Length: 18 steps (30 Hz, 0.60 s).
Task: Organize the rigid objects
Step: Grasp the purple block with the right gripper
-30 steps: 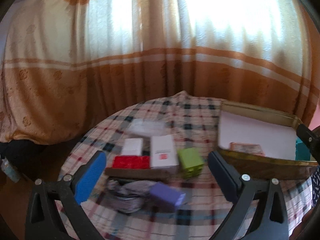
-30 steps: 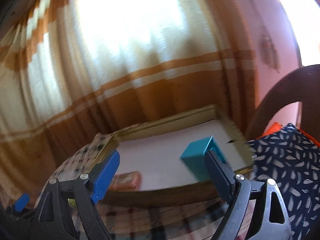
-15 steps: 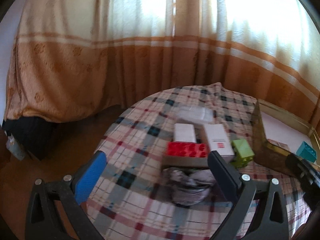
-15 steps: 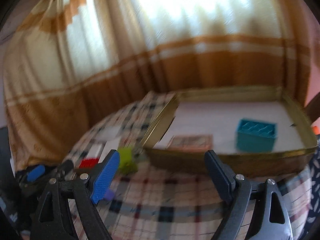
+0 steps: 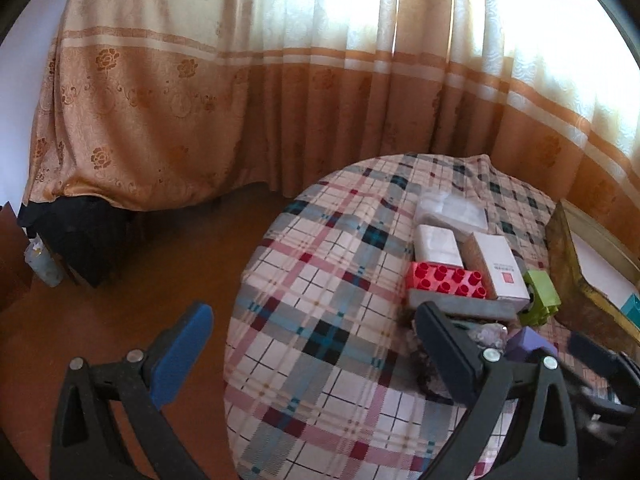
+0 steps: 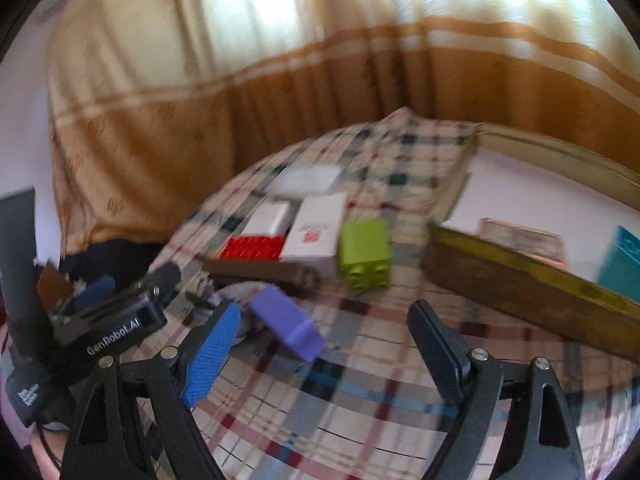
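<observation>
Nearest us, our right gripper (image 6: 324, 344) hangs with its jaws spread wide and nothing between them: one finger (image 6: 210, 350) faced with a ribbed blue pad, the other of plain black plastic. Our left gripper (image 5: 312, 348) is likewise released and empty, out past the left edge of the round table (image 5: 320, 280), whose soft cloth is a plaid of pink, grey, teal and dark red.

Just beyond the right gripper's blue pad lies a smooth purple block (image 6: 288, 326), a slanted oblong, resting partly on a crumpled heap of grey patterned fabric (image 6: 236, 294). Behind that runs a long, dull brown bar (image 6: 256, 270), lying crosswise. Touching its far side is a red studded brick (image 5: 446, 278) of glossy plastic, and to the right of it a white cardboard box (image 5: 502, 266) with a small red mark. A lime-green plastic block (image 6: 366, 254), cubic, with recessed openings on its near face, stands just beside that box towards the tray.

Further back sit a smaller white box (image 5: 436, 244) and, behind it, a clear, wrinkled plastic packet (image 5: 450, 210).

At the table's right edge stands a shallow rectangular tray (image 6: 520, 276) with a worn gold-brown wall and a pale, flat floor. Inside it lie a flat card (image 6: 520, 238) with a faded print and a teal block (image 6: 620, 260), near the tray's near wall.

Behind everything hangs a pleated cream and orange curtain (image 5: 280, 80) with a rose motif.
</observation>
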Available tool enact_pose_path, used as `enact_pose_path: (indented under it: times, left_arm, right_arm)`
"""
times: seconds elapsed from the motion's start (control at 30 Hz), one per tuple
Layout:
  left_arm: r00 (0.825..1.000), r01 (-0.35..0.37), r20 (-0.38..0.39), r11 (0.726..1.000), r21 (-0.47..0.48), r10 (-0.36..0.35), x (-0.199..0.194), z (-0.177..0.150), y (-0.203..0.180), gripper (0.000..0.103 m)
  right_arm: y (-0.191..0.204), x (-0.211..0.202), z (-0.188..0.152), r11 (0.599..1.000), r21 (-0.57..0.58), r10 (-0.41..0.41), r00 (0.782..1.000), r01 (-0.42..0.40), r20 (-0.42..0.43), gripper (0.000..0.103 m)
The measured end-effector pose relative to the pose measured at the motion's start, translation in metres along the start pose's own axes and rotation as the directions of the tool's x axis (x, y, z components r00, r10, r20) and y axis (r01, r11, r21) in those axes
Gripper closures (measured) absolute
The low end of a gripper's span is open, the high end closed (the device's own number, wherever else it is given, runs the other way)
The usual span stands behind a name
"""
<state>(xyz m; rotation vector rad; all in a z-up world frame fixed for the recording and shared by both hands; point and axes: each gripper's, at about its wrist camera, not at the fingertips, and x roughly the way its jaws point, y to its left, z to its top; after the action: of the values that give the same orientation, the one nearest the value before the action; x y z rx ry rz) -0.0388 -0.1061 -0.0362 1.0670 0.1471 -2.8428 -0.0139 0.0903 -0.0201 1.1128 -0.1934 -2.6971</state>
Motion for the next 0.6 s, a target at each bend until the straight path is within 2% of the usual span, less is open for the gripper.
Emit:
enact_pose_path:
  times: [0.13,0.23,0.33,0.43,0.6]
  left_arm:
    - [1.0,0.003,0.0,1.0,0.0,-0.003,0.0,-0.001,0.0,0.001]
    - [0.999,0.037,-0.004,0.999,-0.007,-0.037,-0.001,-0.001,0.002,0.001]
    - [0.995,0.097,-0.03,0.995,-0.01,-0.098,0.0,-0.002,0.0,0.001]
    - [0.991,0.129,-0.032,0.992,0.001,-0.128,-0.003,-0.003,-0.004,0.001]
    - [0.975,0.219,-0.034,0.975,0.033,-0.218,-0.011,-0.002,-0.018,0.001]
  right_arm:
    - [0.009,0.016,0.002,0.999,-0.046,-0.009,0.998,0.006,-0.069,0.038]
    - [0.009,0.023,0.001,0.998,-0.054,0.026,0.994,-0.032,-0.104,0.053]
    - [0.005,0.025,-0.001,0.997,-0.039,0.056,0.992,-0.061,-0.117,0.077]
    - [-0.001,0.023,-0.001,0.996,-0.004,0.09,0.99,-0.091,-0.105,0.081]
    - [-0.015,0.001,-0.003,0.99,0.061,0.128,0.992,-0.128,0.001,0.081]
